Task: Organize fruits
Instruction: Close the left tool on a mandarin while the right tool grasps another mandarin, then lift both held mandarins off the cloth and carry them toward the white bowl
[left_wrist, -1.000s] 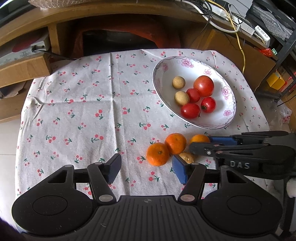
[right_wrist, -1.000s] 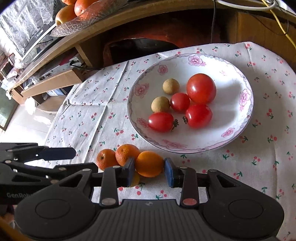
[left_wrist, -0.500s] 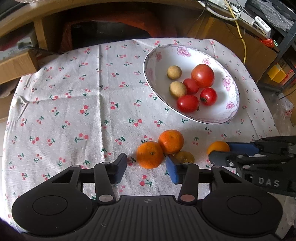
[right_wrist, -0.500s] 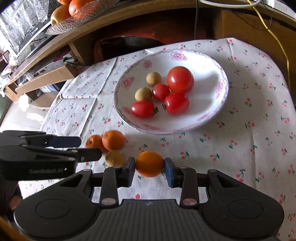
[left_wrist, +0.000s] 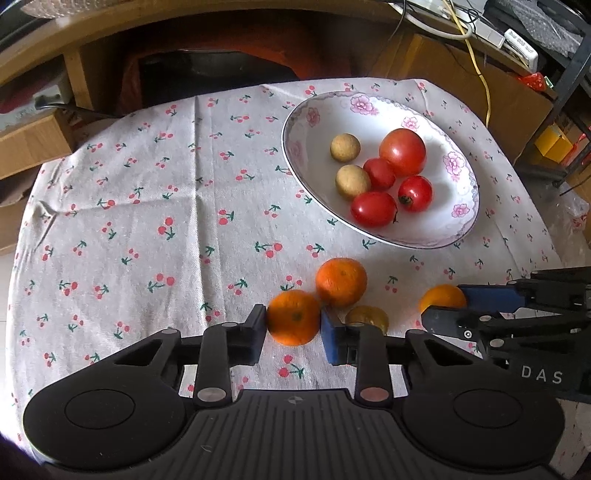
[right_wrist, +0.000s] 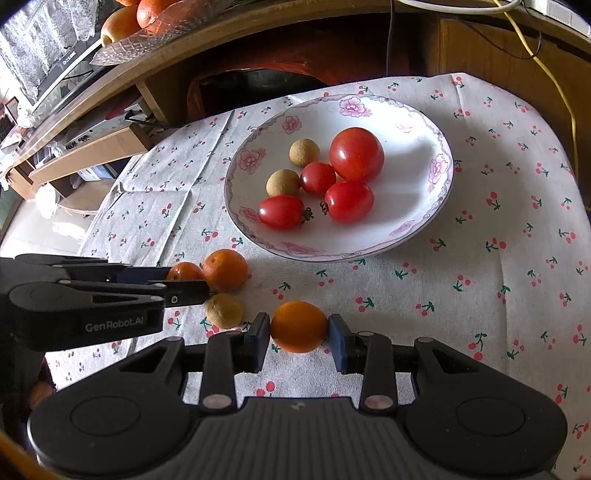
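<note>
Left wrist view: your left tool (left_wrist: 293, 325) is closed on a mandarin (left_wrist: 293, 316), one pad on each side of the fruit, low over the cherry-print cloth (left_wrist: 147, 206) that covers the worktop. A second mandarin (left_wrist: 341, 282) lies on the cloth just beyond and to the right of the held one, touching or nearly touching it. A small brownish longan (left_wrist: 367, 316) lies beside the right pad of the left tool.

Right wrist view: your right tool (right_wrist: 298, 332) is clamped on a third mandarin (right_wrist: 299, 325), held between both pads just above the cloth, near the front rim of the flowered plate (right_wrist: 406, 122). In the left wrist view this fruit shows at the right, partly hidden behind the blue pad. In the right wrist view, the loose longan (right_wrist: 224, 309) lies to the left of the right tool, and the fingers of the left tool reach in from the left edge.

The plate stands on the far right part of the cloth. It holds one large tomato (right_wrist: 356, 153), three smaller tomatoes (right_wrist: 349, 201) and two longans (right_wrist: 282, 182), all grouped near its centre. Whether the smaller fruits touch one another cannot be told throughout. A glass dish of fruit (right_wrist: 147, 14) stands on the wooden shelf behind the worktop.
</note>
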